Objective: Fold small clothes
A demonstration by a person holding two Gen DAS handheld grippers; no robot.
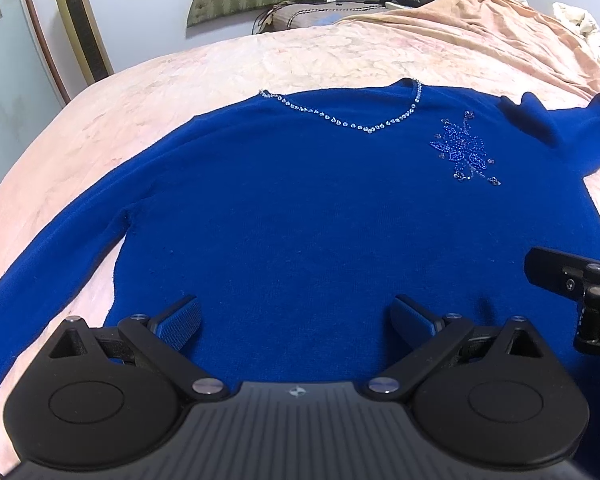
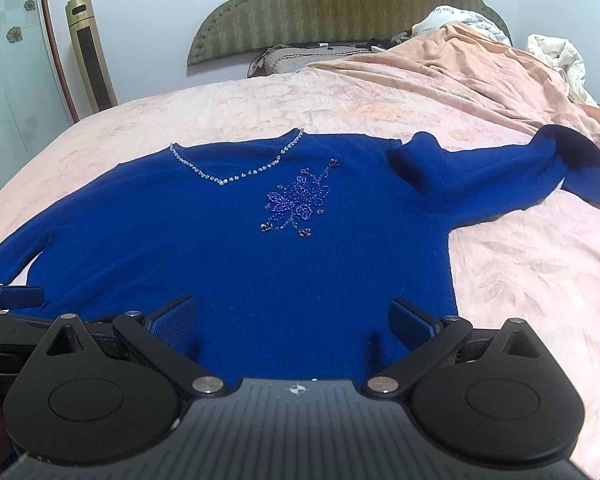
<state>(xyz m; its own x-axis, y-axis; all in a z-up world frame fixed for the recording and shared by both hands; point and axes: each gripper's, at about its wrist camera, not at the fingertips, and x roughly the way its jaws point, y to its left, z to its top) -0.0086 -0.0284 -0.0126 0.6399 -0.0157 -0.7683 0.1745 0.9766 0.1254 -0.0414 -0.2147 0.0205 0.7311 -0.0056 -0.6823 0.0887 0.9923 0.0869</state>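
Lying front-up on the bed [image 2: 520, 280], the blue sweater [image 2: 260, 264] was spread across the pink floral bedspread with its hem nearest both cameras. A row of clear beads [image 2: 236, 176] edged the V-neck, and a beaded flower motif [image 2: 296, 208] sat on the chest just beside it. One sleeve [image 1: 40, 264] ran flat down toward the near edge in the left wrist view. The other sleeve [image 2: 500, 176] reached out sideways, bunched at the shoulder, and its cuff [image 2: 584, 172] was turned up against a rumpled peach blanket [image 2: 460, 64].

The left tool [image 1: 296, 316] hovered over the lower body of the sweater, its two blue-padded fingers [image 1: 180, 318] set wide apart with nothing between them. The right tool [image 2: 292, 318] was likewise spread wide over the hem area, close to the garment's side edge, gripping nothing. Whether either tool touched the knit could not be told. Each tool showed at the rim of the other's view, so the two were side by side.

Beyond the sweater stood a green padded headboard [image 2: 340, 4], a pillow [image 2: 292, 58] below it, a gold tower fan [image 2: 90, 52] by the wall, and white bedding [image 2: 556, 56] heaped at the far corner.
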